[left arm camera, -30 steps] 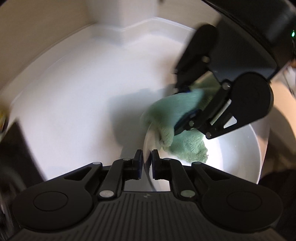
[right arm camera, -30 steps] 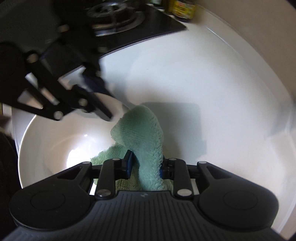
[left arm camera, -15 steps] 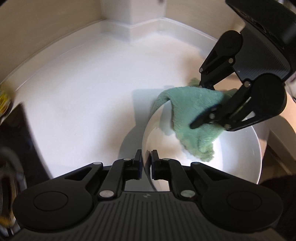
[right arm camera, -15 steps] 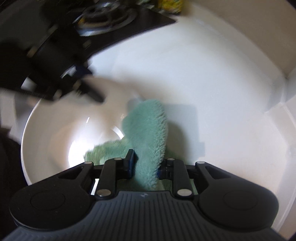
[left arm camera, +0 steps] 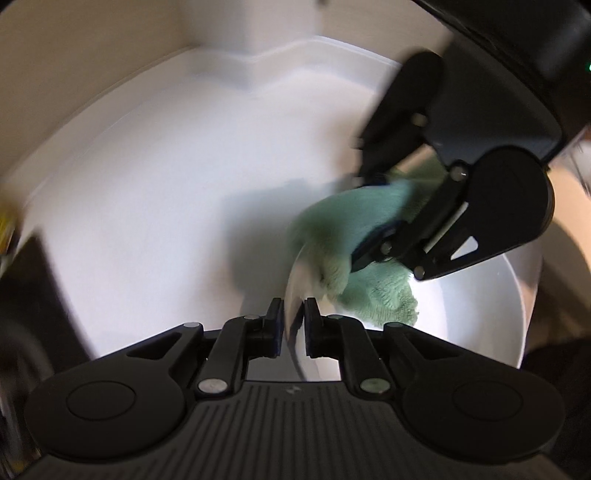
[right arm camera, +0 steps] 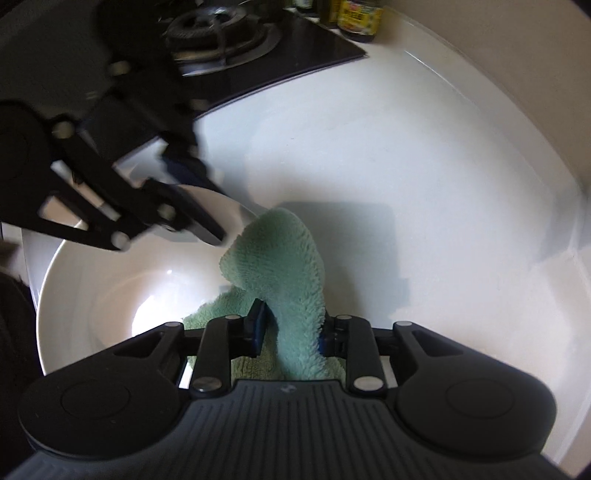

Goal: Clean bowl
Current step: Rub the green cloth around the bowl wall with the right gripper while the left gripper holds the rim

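Left claw pinches bowl rim.

Both wrist cams, close, seemingly facing, share bowl.

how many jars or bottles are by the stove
2 that can be made out: a yellow-labelled jar at the stove's far right corner and a darker one just left of it. More may sit beyond the frame edge.
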`<state>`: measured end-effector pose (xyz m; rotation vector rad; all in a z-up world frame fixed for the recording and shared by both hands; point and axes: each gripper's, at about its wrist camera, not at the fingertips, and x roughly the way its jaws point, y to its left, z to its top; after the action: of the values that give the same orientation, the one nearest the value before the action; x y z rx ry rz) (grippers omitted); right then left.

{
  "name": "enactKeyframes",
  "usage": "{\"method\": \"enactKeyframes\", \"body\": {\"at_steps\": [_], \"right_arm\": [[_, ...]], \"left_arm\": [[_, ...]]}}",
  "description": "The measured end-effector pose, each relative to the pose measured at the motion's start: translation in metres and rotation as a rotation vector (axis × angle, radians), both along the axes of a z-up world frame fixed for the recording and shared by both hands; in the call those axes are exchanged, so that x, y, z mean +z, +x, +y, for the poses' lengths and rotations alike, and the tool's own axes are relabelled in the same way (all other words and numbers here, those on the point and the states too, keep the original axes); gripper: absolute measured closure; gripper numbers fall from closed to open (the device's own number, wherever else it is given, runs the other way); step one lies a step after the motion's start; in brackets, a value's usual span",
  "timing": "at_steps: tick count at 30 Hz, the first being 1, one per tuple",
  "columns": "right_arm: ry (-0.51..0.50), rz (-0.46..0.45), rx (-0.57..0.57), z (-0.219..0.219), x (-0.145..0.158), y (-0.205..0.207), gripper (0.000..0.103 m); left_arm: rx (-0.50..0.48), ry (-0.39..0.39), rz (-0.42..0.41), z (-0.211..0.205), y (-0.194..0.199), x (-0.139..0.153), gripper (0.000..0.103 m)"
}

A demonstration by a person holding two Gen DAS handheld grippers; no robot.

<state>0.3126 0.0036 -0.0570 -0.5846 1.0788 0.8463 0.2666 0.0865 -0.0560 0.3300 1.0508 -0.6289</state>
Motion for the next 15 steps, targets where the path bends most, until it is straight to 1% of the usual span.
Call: {"method": "enactKeyframes", "body": {"at_steps": [4,7,9,13,15], "right_arm": [[0.036,0.008,-0.064,-0.008,0.000,0.000,0.082],[0.022,-0.004,-0.069,-0.009,0.000,-0.006,0.082],[-0.012,0.009,-0.028,-0.010,-0.002,-0.014,0.083],[-0.040,0.074,0.056,-0.020,0.001,-0.019,0.084],[-0.059,0.078,0.087,-0.021,0.003,-0.014,0.083]], "left_arm": [[0.092,-0.030,0.011,0.008,-0.015,-0.004,0.091],[0.091,-0.028,0.010,0.006,-0.010,-0.005,0.094],[0.030,-0.001,0.003,0.003,-0.003,-0.004,0.095],[-0.101,-0.010,0.010,0.000,0.016,-0.006,0.096],[-0.169,-0.002,0.003,-0.005,0.023,-0.009,0.096]]}}
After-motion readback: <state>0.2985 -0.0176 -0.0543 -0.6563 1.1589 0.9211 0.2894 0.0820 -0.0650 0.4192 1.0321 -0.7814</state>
